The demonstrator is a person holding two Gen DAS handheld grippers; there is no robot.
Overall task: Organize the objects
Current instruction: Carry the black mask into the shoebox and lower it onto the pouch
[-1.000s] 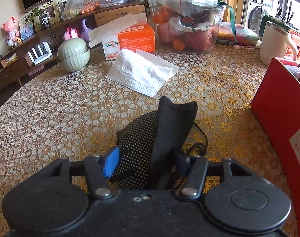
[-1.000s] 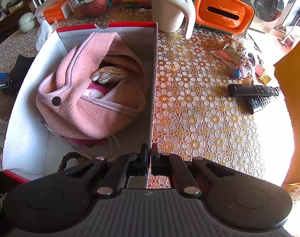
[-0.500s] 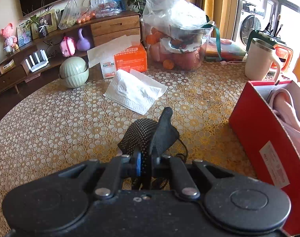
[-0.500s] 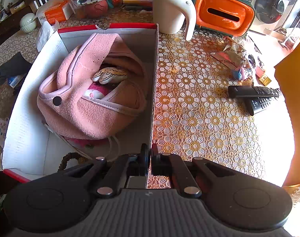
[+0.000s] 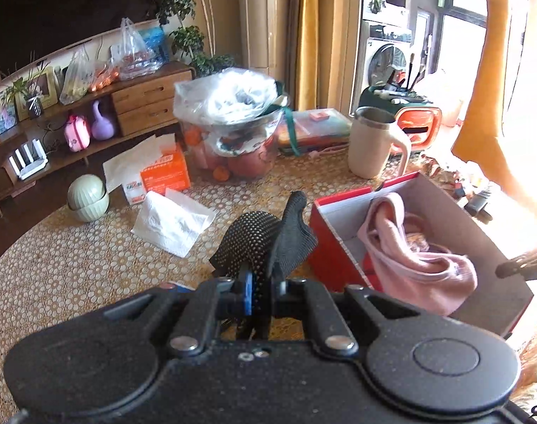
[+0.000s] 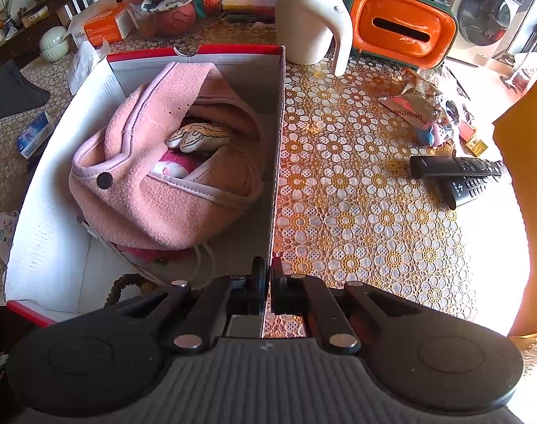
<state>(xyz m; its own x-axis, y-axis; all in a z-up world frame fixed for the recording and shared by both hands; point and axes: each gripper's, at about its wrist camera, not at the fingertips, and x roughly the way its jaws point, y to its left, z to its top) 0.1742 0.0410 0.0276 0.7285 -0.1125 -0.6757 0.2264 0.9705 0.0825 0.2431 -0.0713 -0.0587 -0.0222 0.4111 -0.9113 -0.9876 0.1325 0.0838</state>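
My left gripper (image 5: 259, 291) is shut on a black dotted glove (image 5: 264, 243), which hangs lifted above the lace-covered table (image 5: 74, 265), just left of the red box (image 5: 333, 251). That red cardboard box (image 6: 194, 51) has a white inside and holds a pink fleece bag (image 6: 155, 190) with small plush items tucked in. My right gripper (image 6: 266, 277) is shut on the box's right wall (image 6: 277, 162) at its near end. In the right wrist view a dark edge of the glove (image 6: 10, 92) shows at far left.
A cream mug (image 6: 309, 24), an orange tissue holder (image 6: 399, 30) and two remotes (image 6: 459, 176) lie right of the box. A tissue pack (image 5: 173, 222), an orange carton (image 5: 162, 173), green bowls (image 5: 88, 198) and a bagged fruit container (image 5: 233, 130) stand behind.
My left gripper closed on the black glove and lifted it off the table toward the red box. The right gripper and the box have stayed where they were.
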